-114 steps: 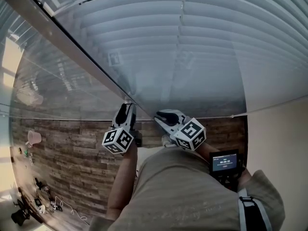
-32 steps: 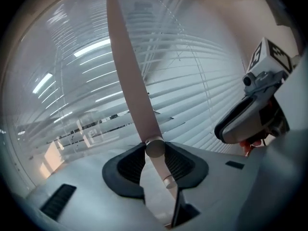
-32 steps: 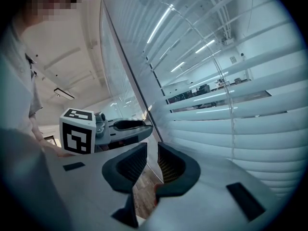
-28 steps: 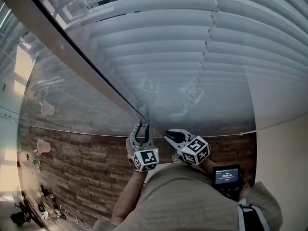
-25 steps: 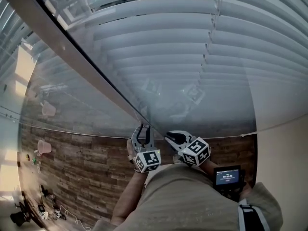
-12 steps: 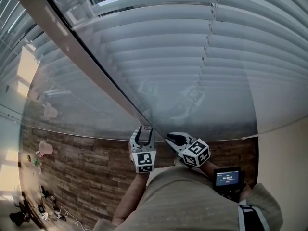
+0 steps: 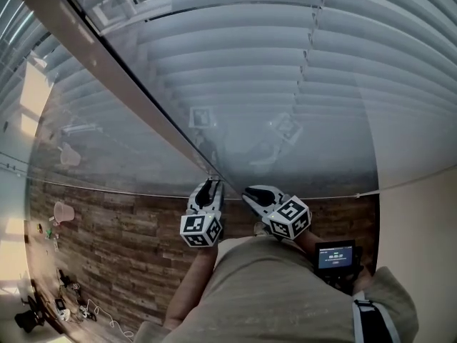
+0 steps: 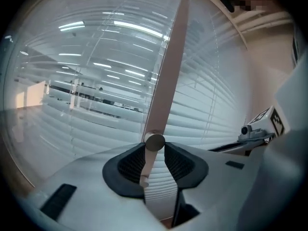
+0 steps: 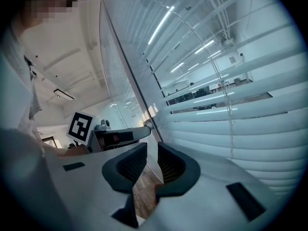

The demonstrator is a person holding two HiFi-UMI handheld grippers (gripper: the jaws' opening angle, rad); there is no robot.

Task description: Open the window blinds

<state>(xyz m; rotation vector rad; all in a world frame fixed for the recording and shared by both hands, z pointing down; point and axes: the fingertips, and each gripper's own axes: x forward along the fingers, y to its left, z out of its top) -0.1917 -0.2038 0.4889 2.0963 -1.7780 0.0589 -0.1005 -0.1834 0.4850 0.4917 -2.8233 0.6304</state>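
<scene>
Window blinds (image 7: 285, 70) lowered over the glass, ahead of and above both grippers; slats long side to side, tilted enough to show a lit room through the gaps. Tilt wand (image 8: 166, 71) in front of the slats, long axis roughly upright and slightly slanted, capped end pointing down. Left gripper (image 8: 155, 146) clamped on that capped end, jaws just closed in on it. Right gripper (image 9: 150, 150) just beside it, jaws narrowly apart, only wood floor (image 7: 107, 234) visible through the gap.
</scene>
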